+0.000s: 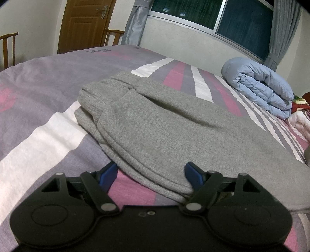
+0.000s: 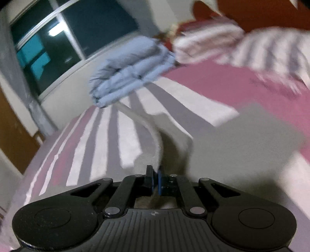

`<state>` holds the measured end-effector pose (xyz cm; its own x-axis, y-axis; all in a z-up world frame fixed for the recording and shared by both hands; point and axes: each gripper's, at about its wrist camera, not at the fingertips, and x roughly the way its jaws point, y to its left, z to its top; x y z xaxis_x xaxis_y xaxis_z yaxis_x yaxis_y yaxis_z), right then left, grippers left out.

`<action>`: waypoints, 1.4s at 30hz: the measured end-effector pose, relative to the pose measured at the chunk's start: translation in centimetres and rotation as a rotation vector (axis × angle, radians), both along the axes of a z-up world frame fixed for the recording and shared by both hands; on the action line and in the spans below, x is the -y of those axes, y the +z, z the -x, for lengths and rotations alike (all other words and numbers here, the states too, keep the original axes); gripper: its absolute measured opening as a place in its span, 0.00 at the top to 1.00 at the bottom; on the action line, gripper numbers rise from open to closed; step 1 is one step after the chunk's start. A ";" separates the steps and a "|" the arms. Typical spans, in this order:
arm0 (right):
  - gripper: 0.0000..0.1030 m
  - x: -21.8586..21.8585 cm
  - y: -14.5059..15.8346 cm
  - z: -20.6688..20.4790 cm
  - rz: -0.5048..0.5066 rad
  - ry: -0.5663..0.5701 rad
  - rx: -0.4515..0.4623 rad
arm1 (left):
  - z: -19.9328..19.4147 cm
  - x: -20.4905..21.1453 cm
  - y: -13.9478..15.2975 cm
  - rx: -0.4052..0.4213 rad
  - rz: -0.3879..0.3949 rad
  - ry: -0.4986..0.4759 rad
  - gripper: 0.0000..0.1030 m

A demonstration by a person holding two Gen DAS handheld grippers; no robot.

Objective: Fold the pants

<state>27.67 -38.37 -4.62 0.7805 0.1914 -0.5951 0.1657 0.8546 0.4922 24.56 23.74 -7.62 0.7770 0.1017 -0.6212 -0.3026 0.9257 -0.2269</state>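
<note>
The grey pants point(image 1: 164, 124) lay folded on the striped bedspread point(image 1: 44, 139), their stacked layers spreading from near the left gripper toward the waistband end farther up the bed. In the right wrist view the same grey cloth point(image 2: 232, 139) ran up from the gripper across the pink, grey and white stripes point(image 2: 124, 135), though that picture was badly blurred.

The left gripper point(image 1: 151, 176) stood with its jaws spread wide, one blue pad point(image 1: 108, 172) over the bare bedspread at the left of the folded edge and the other point(image 1: 191, 174) up against the cloth at the right. The thick hemmed edge of the pants passed between the two fingers; whether either pad pressed on the fabric could not be made out, and nothing was clamped.

The right gripper point(image 2: 155, 182) had its jaws pressed almost together, the blue pads point(image 2: 160, 182) leaving only a narrow slit. A raised ridge of the grey cloth rose straight ahead of the fingertips and seemed to be pinched between them, but the blur left that uncertain.

Farther up the bed sat a folded light-blue quilt point(image 1: 259, 87), also in the right view point(image 2: 127, 81), beside pale striped bedding point(image 2: 267, 48). Behind ran a dark window point(image 1: 213, 15) with grey curtains point(image 1: 135, 21), a wooden door point(image 1: 85, 23), and a wooden chair point(image 1: 8, 48).
</note>
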 end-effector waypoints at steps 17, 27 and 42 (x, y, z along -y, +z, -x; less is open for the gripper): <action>0.55 0.6 1.0 -2.9 0.142 0.096 0.049 | -0.1 0.1 0.0 -0.002 -0.007 0.003 0.31; 0.95 4.8 -1.3 -5.6 0.011 0.105 -0.012 | -0.1 0.1 0.0 -0.002 -0.009 0.004 0.31; 0.66 10.4 -2.9 3.1 -0.121 -0.140 0.068 | -0.1 0.1 0.1 0.000 -0.007 0.006 0.31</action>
